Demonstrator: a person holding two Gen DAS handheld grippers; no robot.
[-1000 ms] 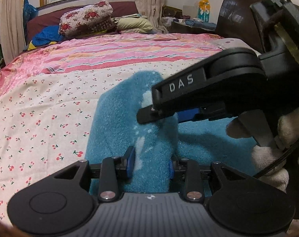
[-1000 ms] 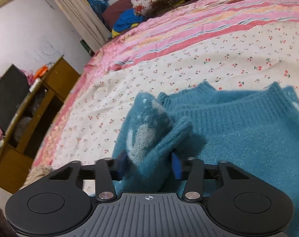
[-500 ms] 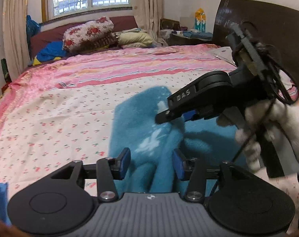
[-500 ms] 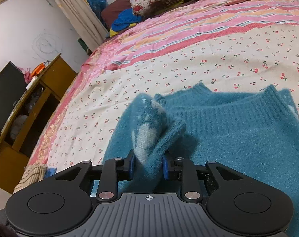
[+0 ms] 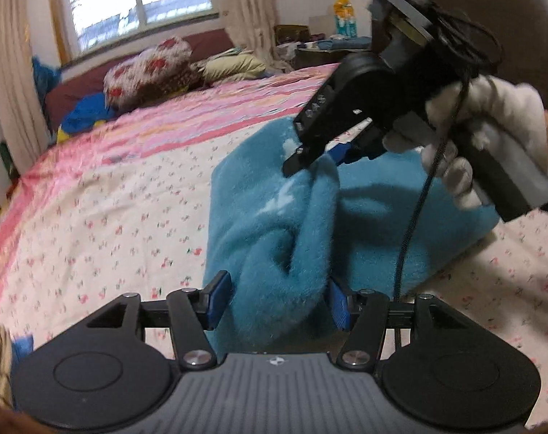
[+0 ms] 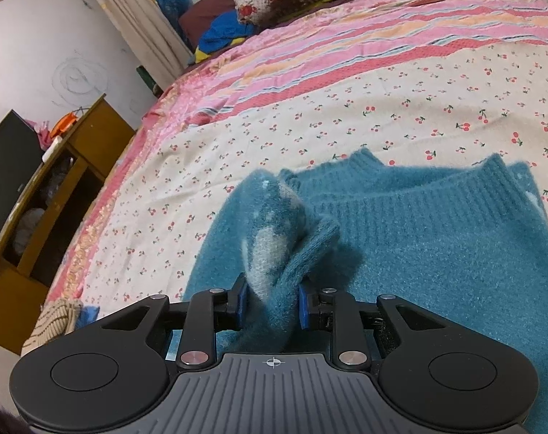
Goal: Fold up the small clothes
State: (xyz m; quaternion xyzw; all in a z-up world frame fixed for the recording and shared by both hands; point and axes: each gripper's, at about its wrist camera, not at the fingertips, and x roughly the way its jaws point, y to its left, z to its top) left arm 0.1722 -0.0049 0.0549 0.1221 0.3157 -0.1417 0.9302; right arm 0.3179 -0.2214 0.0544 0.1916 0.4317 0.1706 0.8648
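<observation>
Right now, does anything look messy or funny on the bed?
Yes. The fuzzy teal sweater isn't flat: one side is bunched into a lifted ridge, pinched by the right gripper and running between the left gripper's open fingers. That looks like folding in progress, not damage. Nothing seems spilled.

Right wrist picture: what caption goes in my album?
Right gripper pinching a fuzzy teal sweater on the cherry-print bedsheet.

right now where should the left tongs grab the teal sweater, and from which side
The raised fold of the teal sweater, below where the right tongs pinch it. Come from the near side, left tongs astride: the fold stands up as a ridge.
</observation>
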